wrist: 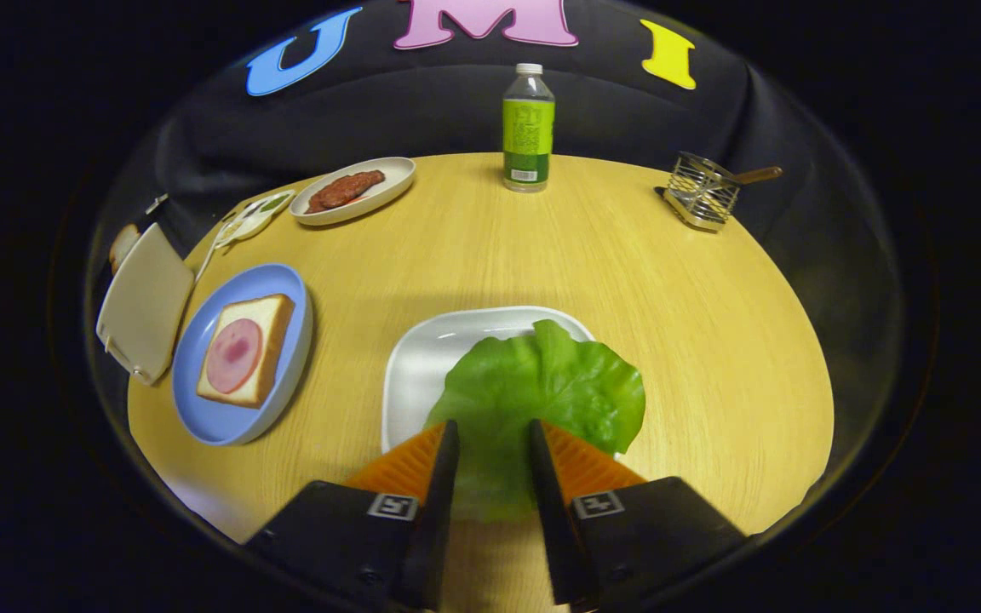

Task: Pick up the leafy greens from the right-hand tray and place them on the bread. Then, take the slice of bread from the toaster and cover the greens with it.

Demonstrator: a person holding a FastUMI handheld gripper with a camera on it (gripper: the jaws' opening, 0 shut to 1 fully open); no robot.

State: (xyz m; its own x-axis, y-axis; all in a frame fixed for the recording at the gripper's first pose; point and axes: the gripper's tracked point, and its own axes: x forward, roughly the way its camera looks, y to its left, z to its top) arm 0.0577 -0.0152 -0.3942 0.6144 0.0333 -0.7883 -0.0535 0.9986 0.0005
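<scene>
Gripper (492, 443) parted around the leafy greens (542, 383) on the white tray (422, 358) — the stem end is best pinched before lifting.

A staged booth set up like a kitchen table: dark cloth hangs behind a round pale wooden tabletop (627, 281) laid for sandwich-making. A light blue plate (201, 409) carries bread with ham, a white toaster (143, 302) stands beside it, and a green-labelled plastic bottle (529, 128) stands at the back.
</scene>
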